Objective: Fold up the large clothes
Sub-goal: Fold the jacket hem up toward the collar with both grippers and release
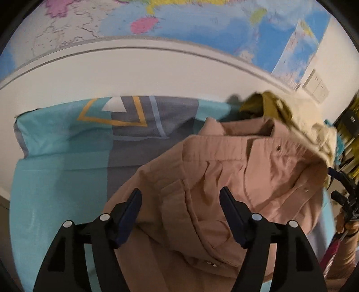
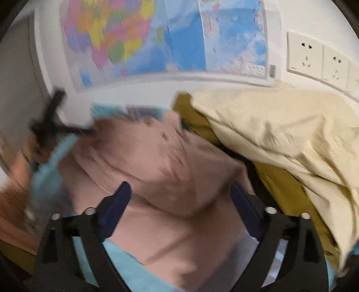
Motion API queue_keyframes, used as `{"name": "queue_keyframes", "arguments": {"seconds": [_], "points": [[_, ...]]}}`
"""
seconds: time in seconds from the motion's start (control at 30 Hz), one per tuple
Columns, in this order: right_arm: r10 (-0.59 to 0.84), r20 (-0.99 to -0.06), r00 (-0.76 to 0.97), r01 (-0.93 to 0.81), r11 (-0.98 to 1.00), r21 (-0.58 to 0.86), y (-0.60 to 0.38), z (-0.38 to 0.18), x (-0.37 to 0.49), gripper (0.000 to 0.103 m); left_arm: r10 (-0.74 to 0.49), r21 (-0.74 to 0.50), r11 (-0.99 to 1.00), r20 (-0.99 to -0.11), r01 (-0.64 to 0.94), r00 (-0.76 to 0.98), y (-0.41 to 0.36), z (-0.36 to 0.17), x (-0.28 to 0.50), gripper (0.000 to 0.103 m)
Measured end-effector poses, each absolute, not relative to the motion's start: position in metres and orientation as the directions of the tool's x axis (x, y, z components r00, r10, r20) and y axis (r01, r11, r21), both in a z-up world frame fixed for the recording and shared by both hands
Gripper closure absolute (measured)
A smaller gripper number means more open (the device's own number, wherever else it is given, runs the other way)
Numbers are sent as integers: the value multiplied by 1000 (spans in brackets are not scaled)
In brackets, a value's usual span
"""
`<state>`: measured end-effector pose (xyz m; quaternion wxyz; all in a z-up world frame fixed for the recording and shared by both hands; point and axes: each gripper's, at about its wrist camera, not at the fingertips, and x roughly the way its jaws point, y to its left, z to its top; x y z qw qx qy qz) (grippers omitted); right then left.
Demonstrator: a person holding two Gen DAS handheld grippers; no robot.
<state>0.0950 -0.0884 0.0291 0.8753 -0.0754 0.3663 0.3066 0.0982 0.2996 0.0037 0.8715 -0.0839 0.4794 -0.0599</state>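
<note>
While both grippers, left gripper (image 1: 180, 197) and right gripper (image 2: 180, 192), stand released, the limp jacket (image 1: 224, 170) wants gripping at its hem.

In the left wrist view the folded jacket (image 1: 224, 170) lies on the bed sheet (image 1: 56, 175), from the centre toward 4 o'clock. The rumpled duvet (image 1: 311, 121) lies behind it at 2 o'clock, its edge over the jacket's far corner. The wall map (image 1: 202, 20) hangs behind the bed at 12 o'clock. In the right wrist view the wall sockets (image 2: 318, 60) sit at 2 o'clock, right of the map, above the duvet.
</note>
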Motion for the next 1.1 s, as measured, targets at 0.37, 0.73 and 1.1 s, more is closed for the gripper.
{"name": "queue_keyframes", "arguments": {"seconds": [0.37,0.73,1.1], "points": [[722,-577,381,-486,687,540,-107,20,157,99,-234,-312,947,-831,-75,504,318,-3,122,95],[771,-526,359,-271,625,732,-116,2,214,64,-350,-500,853,-761,-150,547,367,-15,124,13],[598,-628,499,-430,799,420,-151,13,111,5,-232,-275,961,-728,35,645,361,-2,23,7]]}}
